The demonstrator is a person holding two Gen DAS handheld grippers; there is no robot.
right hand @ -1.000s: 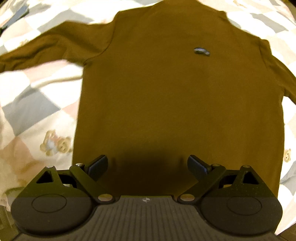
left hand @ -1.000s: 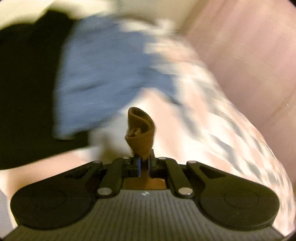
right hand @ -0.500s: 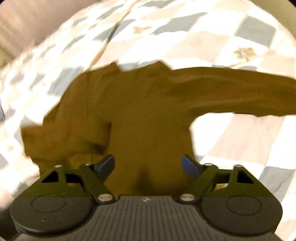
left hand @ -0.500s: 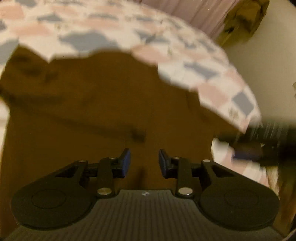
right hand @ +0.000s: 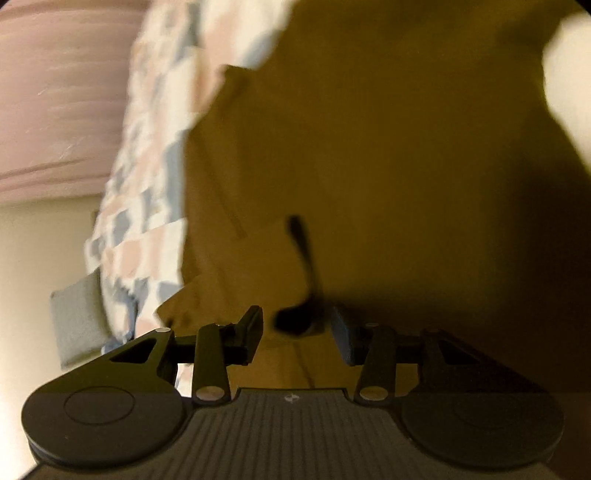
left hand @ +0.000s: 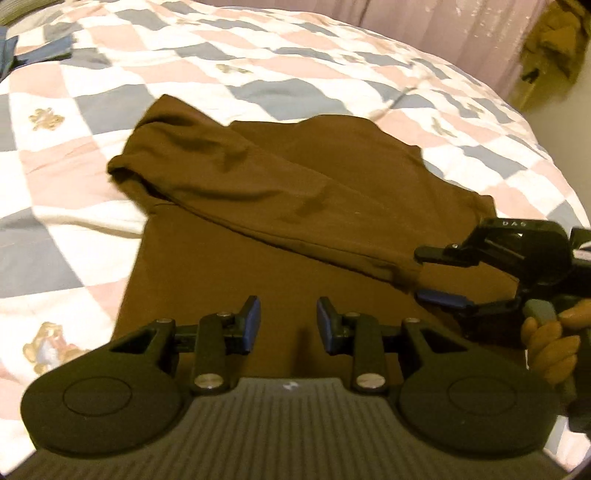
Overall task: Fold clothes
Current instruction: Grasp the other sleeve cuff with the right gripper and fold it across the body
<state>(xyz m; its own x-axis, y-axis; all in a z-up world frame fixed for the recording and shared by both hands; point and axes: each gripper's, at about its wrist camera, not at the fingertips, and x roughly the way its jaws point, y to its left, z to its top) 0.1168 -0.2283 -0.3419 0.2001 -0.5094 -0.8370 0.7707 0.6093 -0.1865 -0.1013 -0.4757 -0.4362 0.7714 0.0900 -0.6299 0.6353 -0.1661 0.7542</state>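
Observation:
A brown long-sleeved shirt (left hand: 258, 221) lies flat on the checkered quilt (left hand: 74, 110), with one sleeve (left hand: 229, 184) folded diagonally across its body. My left gripper (left hand: 288, 325) is open and empty, just above the shirt's lower body. My right gripper (left hand: 424, 273) shows at the right edge of the left wrist view, open, its jaws on either side of the folded sleeve's cuff end. In the right wrist view the right gripper (right hand: 297, 334) is open, close over the brown cloth (right hand: 388, 166), with a fold edge between the jaws.
The quilt covers a bed and drops off at the right (left hand: 546, 155). A blue garment (left hand: 40, 51) lies at the far left. Pink curtains (left hand: 461, 33) hang behind the bed. A person's hand (left hand: 550, 350) holds the right gripper's handle.
My left gripper let go of the brown sleeve and opened; the sleeve now lies folded across the shirt. My right gripper swung down to the cuff on the right side.

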